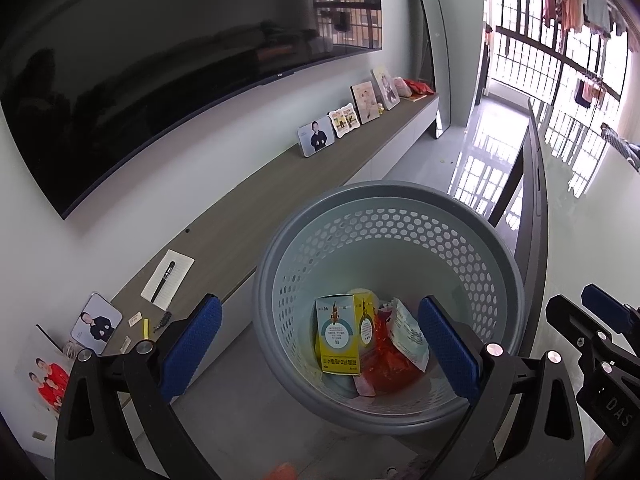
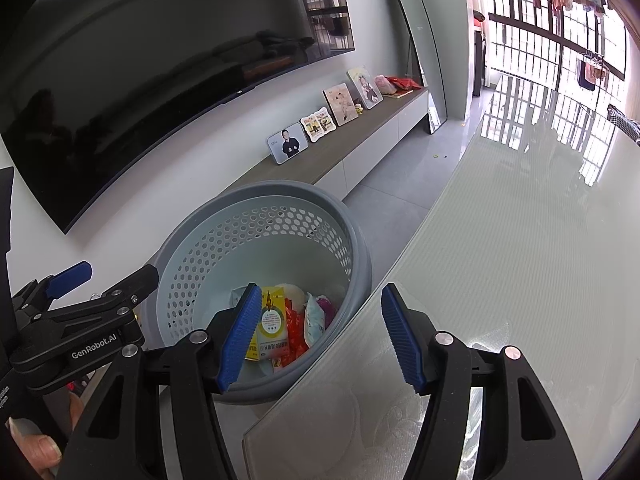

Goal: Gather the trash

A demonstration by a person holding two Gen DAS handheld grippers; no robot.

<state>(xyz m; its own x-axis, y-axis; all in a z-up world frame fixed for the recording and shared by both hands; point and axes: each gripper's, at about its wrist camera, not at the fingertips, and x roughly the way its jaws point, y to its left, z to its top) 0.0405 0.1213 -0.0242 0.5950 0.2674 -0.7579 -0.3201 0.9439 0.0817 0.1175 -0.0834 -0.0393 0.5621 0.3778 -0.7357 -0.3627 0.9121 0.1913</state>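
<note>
Trash sits at the bottom of the grey perforated basket (image 1: 384, 208): a yellow-and-teal box (image 1: 339, 334) standing upright, a red crinkled wrapper (image 1: 386, 364) beside it, and a white pouch (image 1: 408, 334) leaning toward the basket's right wall. The basket stands on the floor between the long wooden TV shelf (image 1: 256, 204) and the edge of the glass table (image 2: 500, 260), its rim just beside the table's corner.

The left gripper (image 1: 320, 350) hangs over the basket mouth with its blue pads spread wide and nothing between them; in its own view the box and wrapper show through the gap. The right gripper (image 2: 320, 338) is likewise spread and empty, its left pad over the basket's inner wall and its right pad over the table's near edge (so it straddles the line where basket rim and table meet). The two tools are near each other, side by side.

Open room lies mostly to the right: the table's glossy top is bare and runs far toward the barred windows. A strip of grey floor (image 2: 392, 200) stays clear between shelf and table. On the shelf, photo frames (image 1: 316, 138) lean against the wall, and a notepad with a pen (image 1: 168, 278) lies nearer the basket. A fingertip (image 2: 42, 450) shows at the lower left corner of the right view.
</note>
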